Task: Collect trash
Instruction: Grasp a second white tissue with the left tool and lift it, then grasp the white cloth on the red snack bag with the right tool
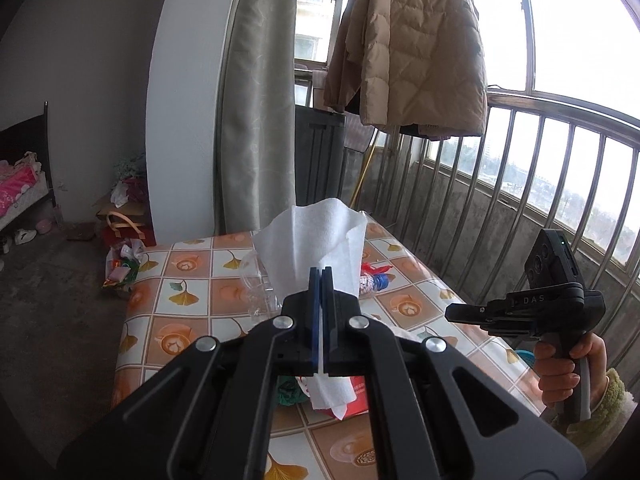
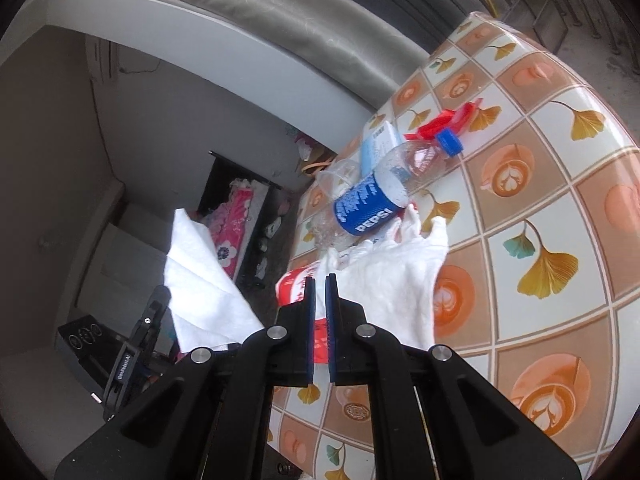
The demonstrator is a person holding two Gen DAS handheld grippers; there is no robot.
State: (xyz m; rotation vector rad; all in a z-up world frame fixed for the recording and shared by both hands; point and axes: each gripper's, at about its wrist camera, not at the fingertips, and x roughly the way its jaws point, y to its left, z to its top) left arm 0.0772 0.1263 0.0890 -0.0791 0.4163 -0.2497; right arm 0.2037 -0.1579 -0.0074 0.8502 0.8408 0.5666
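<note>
My left gripper (image 1: pixel 321 270) is shut on a white tissue (image 1: pixel 316 248) and holds it up above the table; the tissue also shows in the right wrist view (image 2: pixel 200 280). My right gripper (image 2: pixel 320 278) is shut and empty, hovering over a crumpled white tissue (image 2: pixel 396 272) and a red wrapper (image 2: pixel 292 286) on the patterned table (image 2: pixel 540 184). An empty Pepsi bottle (image 2: pixel 372 200) with a blue cap lies beyond them, next to a clear plastic cup (image 2: pixel 340 176). The right gripper shows at the right of the left wrist view (image 1: pixel 452 314).
A small red wrapper (image 2: pixel 444 120) and a pale blue packet (image 2: pixel 376 148) lie near the bottle's cap. A metal railing (image 1: pixel 520 184), a curtain (image 1: pixel 256 120) and a hanging beige jacket (image 1: pixel 408 48) stand beyond the table. Bags (image 1: pixel 124 264) sit on the floor left.
</note>
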